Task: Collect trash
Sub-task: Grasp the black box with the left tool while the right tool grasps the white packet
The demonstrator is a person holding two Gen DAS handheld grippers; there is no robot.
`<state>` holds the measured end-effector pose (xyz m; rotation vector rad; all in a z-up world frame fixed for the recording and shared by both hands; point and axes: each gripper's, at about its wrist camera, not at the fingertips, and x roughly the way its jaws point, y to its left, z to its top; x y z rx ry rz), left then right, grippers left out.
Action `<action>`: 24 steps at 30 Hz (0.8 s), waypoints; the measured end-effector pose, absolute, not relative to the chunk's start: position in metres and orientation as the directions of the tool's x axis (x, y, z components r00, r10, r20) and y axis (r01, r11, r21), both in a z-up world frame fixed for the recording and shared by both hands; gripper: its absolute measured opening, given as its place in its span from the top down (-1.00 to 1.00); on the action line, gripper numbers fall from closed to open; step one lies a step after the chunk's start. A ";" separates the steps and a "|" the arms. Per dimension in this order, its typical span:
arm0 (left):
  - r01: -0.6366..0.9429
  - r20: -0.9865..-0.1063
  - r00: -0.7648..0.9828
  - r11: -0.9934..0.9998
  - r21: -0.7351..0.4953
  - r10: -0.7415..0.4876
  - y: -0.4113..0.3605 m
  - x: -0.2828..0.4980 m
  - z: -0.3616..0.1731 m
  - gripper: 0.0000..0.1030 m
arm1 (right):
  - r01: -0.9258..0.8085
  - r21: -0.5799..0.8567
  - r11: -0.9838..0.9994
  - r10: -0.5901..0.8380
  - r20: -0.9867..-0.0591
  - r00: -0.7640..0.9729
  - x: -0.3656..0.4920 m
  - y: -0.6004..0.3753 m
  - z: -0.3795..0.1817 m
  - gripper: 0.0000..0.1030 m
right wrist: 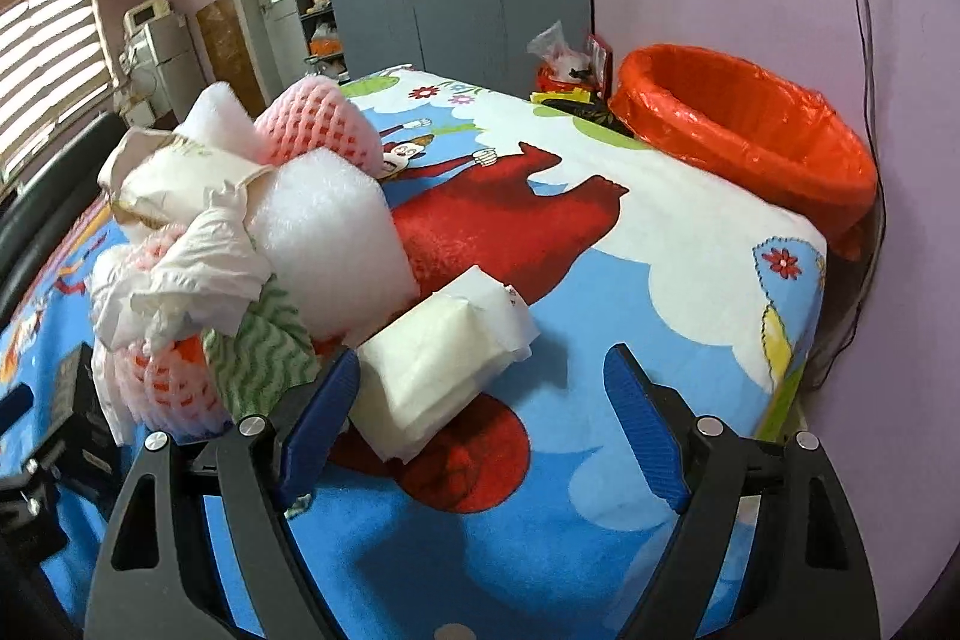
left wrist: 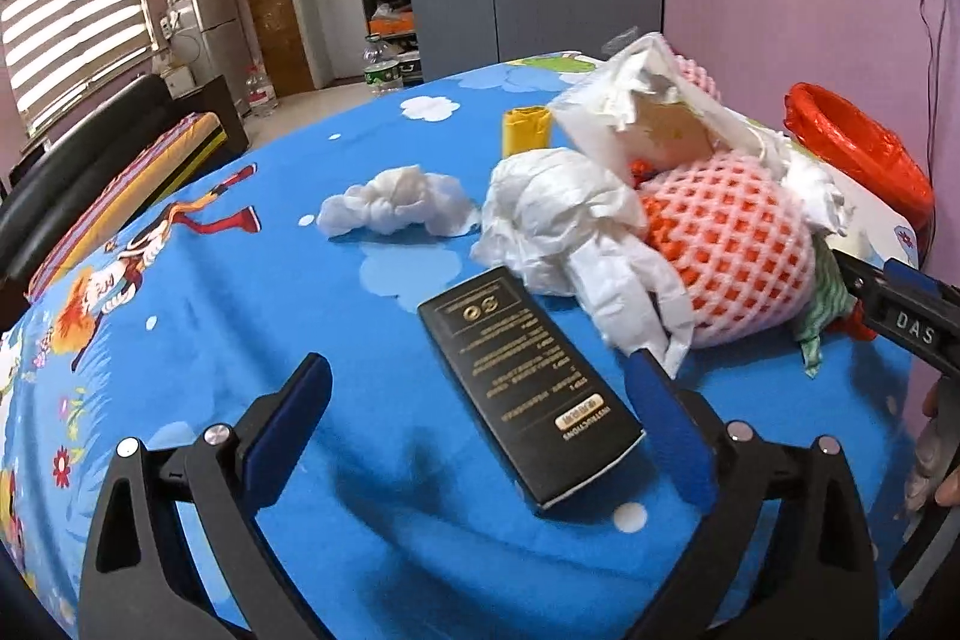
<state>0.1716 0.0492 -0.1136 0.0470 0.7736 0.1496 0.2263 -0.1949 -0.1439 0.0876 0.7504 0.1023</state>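
Observation:
A black box with gold print [left wrist: 531, 391] lies flat on the blue cartoon cloth, between the open fingers of my left gripper [left wrist: 480, 391]. Behind it sits a heap of trash: crumpled white paper [left wrist: 570, 226], pink foam fruit net [left wrist: 738, 244], a torn white carton [left wrist: 648, 112] and a loose tissue wad [left wrist: 396, 202]. My right gripper [right wrist: 480, 400] is open over the cloth, and a white tissue pack [right wrist: 438, 364] lies against its left finger. A bin with a red liner [right wrist: 750, 130] stands by the wall at the table's far right corner.
A yellow roll [left wrist: 525, 130] stands behind the heap. A green-striped cloth [right wrist: 264, 358] sticks out of the pile near the right gripper's left finger. More clutter [right wrist: 570, 70] sits beside the bin. A black sofa [left wrist: 78, 166] lies left of the table.

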 end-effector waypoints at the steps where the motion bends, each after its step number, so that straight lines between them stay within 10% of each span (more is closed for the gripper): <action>1: -0.119 -0.693 0.704 0.988 0.096 0.152 0.049 0.172 -0.114 -0.85 | -0.064 0.094 0.994 0.111 -0.677 0.728 0.226 -0.195 -0.143 -0.46; 12: -0.090 -0.725 0.680 0.994 0.066 0.110 0.037 0.184 -0.120 -0.76 | 0.006 0.129 0.992 0.084 -0.682 0.726 0.227 -0.219 -0.141 -0.33; 21: -0.091 -0.743 0.662 0.995 0.044 0.094 0.049 0.182 -0.124 -0.02 | -0.043 0.125 0.991 0.118 -0.699 0.705 0.241 -0.196 -0.147 -0.38; 24: -0.069 -0.729 0.679 0.996 0.056 0.088 0.045 0.177 -0.122 0.21 | -0.065 0.114 0.991 0.127 -0.693 0.709 0.238 -0.196 -0.145 0.02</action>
